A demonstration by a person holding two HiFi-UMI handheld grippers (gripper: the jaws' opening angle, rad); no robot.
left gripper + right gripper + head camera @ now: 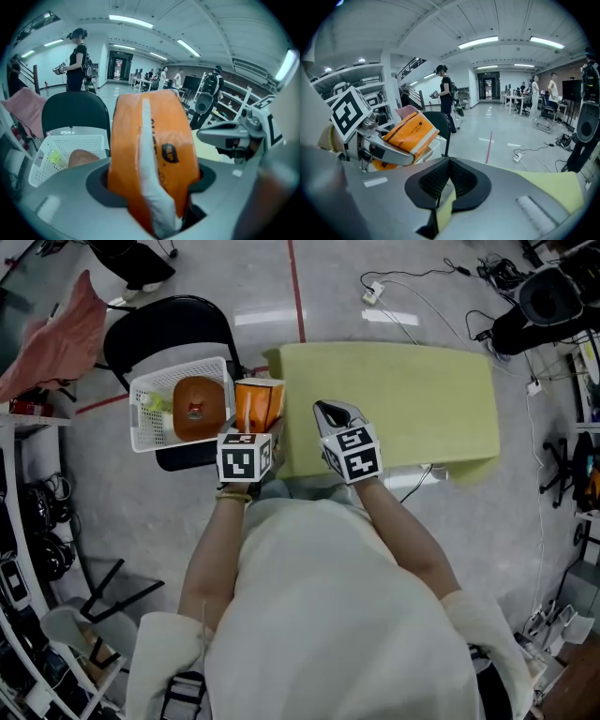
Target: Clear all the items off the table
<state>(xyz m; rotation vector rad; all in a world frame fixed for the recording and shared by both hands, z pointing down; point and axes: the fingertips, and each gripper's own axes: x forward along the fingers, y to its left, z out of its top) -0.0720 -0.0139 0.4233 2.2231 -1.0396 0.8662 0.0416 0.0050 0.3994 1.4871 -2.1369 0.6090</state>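
The left gripper (pixel 255 427) clamps an orange packet (pixel 259 401) just right of the white basket (pixel 145 427), so this looks like the drop-off step: next, swing it over the basket and let go. Farther right of the basket, over the bare yellow table (pixel 412 399), the right gripper (pixel 330 413) is pinched together, empty.

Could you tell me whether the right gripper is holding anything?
No, the right gripper has its jaws shut, nothing between them.

There is one table (pixel 403 399), one chair (pixel 169 320), one basket (pixel 178 371) and one pink cloth (pixel 56 334). I count one orange pack (pixel 259 401), one brown round item (pixel 198 407) and one small yellow-green item (pixel 150 402). The grippers are two: the left gripper (pixel 255 432) and the right gripper (pixel 330 414).
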